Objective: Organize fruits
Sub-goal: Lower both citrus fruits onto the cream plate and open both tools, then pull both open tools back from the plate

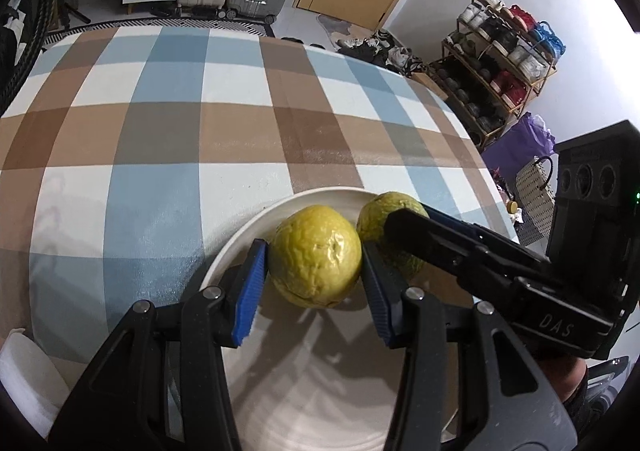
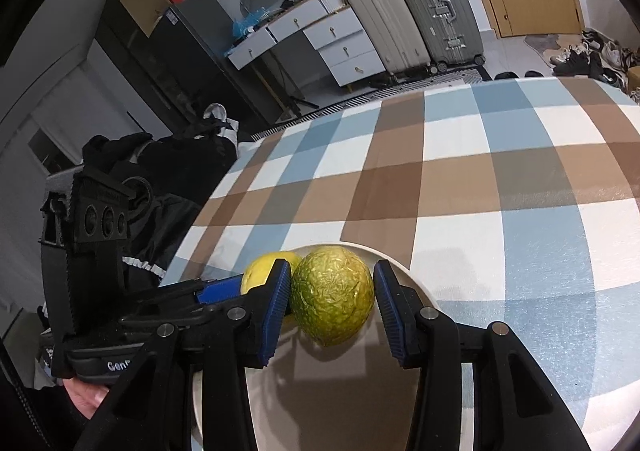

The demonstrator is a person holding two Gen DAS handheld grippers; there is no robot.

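- Left wrist view: I am holding the left gripper (image 1: 314, 283) over the white plate (image 1: 240, 247), its blue pads (image 1: 252, 291) closing in on either side of the yellow fruit (image 1: 316, 255), which is sitting at the plate's far rim. The pads appear to be touching the skin, though the fisheye is leaving me unsure how firmly they are pressing. The right gripper (image 1: 404, 227) is reaching in from the right, clasping the greener fruit (image 1: 380, 211) just beside the first one.
- Right wrist view: I am gripping the wrinkled greener fruit (image 2: 332, 297) with the right gripper (image 2: 332, 307); the left pad is pressing against it, while the right pad looks to be only just meeting it. The yellow fruit (image 2: 260, 269) is peeking out behind, with the left gripper (image 2: 224, 291) alongside. The plate (image 2: 416, 287) is resting on the checked tablecloth (image 2: 480, 179).
- Step in hand, as I judge it: both fruits are being set down on, or taken up from, the plate.
- Next move is calling for keeping the two tools from knocking together, since the fruits are lying almost in contact.
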